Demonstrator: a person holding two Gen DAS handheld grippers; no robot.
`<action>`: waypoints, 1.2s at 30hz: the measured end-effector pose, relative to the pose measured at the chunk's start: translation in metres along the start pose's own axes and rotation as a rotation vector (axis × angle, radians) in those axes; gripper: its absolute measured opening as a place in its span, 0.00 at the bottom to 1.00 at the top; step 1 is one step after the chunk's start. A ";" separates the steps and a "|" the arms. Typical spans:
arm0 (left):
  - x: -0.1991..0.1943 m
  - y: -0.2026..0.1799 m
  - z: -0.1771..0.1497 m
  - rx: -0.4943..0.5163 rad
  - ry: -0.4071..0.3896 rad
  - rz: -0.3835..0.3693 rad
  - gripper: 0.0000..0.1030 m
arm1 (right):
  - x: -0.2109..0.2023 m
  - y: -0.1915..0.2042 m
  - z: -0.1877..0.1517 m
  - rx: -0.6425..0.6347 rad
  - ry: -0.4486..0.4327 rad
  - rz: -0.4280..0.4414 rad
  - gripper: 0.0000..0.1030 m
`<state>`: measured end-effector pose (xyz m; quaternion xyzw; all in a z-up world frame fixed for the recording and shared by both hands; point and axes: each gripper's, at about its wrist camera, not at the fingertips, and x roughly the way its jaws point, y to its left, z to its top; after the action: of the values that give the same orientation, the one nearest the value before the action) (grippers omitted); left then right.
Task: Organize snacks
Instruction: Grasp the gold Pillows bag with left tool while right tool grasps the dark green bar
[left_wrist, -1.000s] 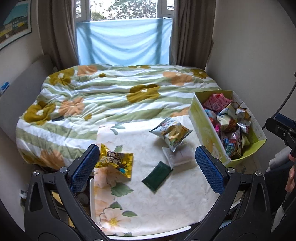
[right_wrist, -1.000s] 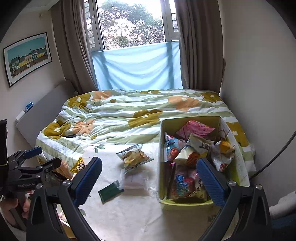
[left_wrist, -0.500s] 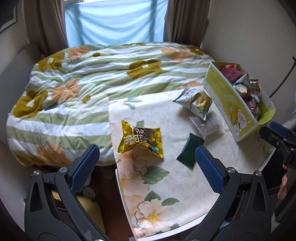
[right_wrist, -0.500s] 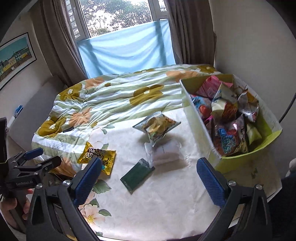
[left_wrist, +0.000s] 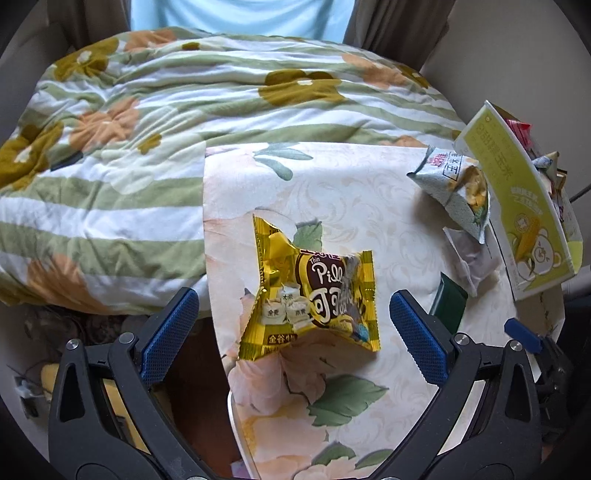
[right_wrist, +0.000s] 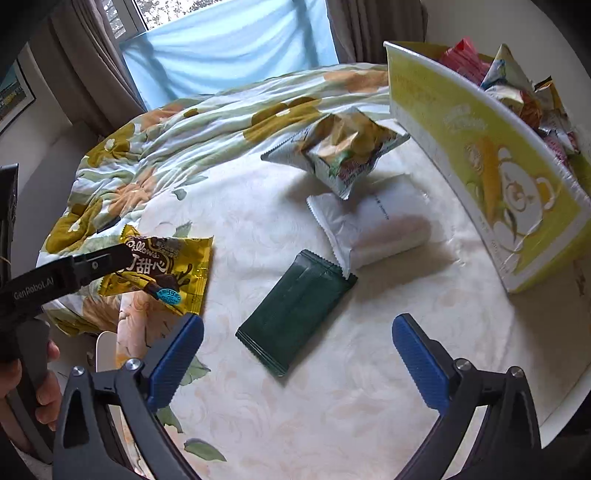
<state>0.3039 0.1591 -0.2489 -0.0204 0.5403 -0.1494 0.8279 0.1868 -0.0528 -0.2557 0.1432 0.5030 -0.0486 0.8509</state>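
Both jaws wide, lining up on two loose snacks

My left hand-held gripper (left_wrist: 291, 319) gapes around the gold packet (left_wrist: 314, 295) at lower centre; my right hand-held gripper (right_wrist: 297, 345) hangs open over the green packet (right_wrist: 295, 308), mid-frame on the counter (right_wrist: 369, 387). The gold packet overhangs the counter's edge, so a clumsy pinch could knock it off

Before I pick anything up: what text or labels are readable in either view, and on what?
"Thin Pill…", partly creased: gold packet.
"…illows" plus Chinese characters: same gold packet, right view.
"GenRobot.AI": left gripper arm.
Red and green Chinese characters, not clearly readable: grey-green bag.
Pale Chinese print, too faint: yellow box.
Tiny print, too small: white packet.
No text visible: dark green packet.
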 end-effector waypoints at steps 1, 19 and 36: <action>0.007 0.003 0.001 -0.009 0.008 -0.004 0.99 | 0.006 0.000 0.000 0.010 0.005 -0.005 0.99; 0.044 -0.001 0.004 0.016 0.077 -0.080 0.60 | 0.048 0.021 0.000 -0.035 0.047 -0.078 0.86; 0.038 -0.005 0.003 0.048 0.050 -0.069 0.52 | 0.054 0.042 0.001 -0.168 -0.014 -0.125 0.47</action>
<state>0.3199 0.1435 -0.2802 -0.0154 0.5560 -0.1912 0.8088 0.2231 -0.0101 -0.2940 0.0391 0.5072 -0.0602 0.8588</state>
